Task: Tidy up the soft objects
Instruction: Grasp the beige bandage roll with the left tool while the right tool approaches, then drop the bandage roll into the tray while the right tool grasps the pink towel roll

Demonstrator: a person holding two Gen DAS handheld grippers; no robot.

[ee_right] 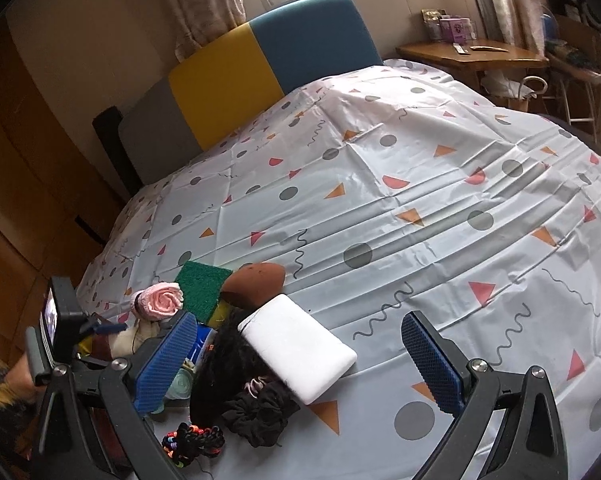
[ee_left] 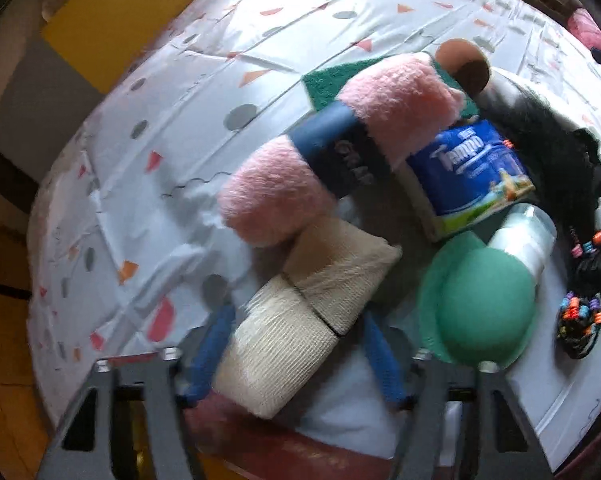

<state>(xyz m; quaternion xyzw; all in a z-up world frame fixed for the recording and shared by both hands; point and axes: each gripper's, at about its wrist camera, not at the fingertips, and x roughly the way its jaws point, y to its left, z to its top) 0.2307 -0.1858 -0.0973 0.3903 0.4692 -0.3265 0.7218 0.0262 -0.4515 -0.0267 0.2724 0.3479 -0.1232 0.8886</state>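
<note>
You have two cream bandage rolls, one pink fluffy roll, one green scouring pad, one Tempo tissue pack, one white foam block, one brown sponge, one green round puff, one beaded braid bundle and one black scrunchie on the bed

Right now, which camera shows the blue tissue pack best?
The left wrist view: the tissue pack lies in the open there, its printed face readable, beside the pink roll. The right wrist view shows only a blue sliver of it, hidden behind the left finger of the right tongs.
</note>
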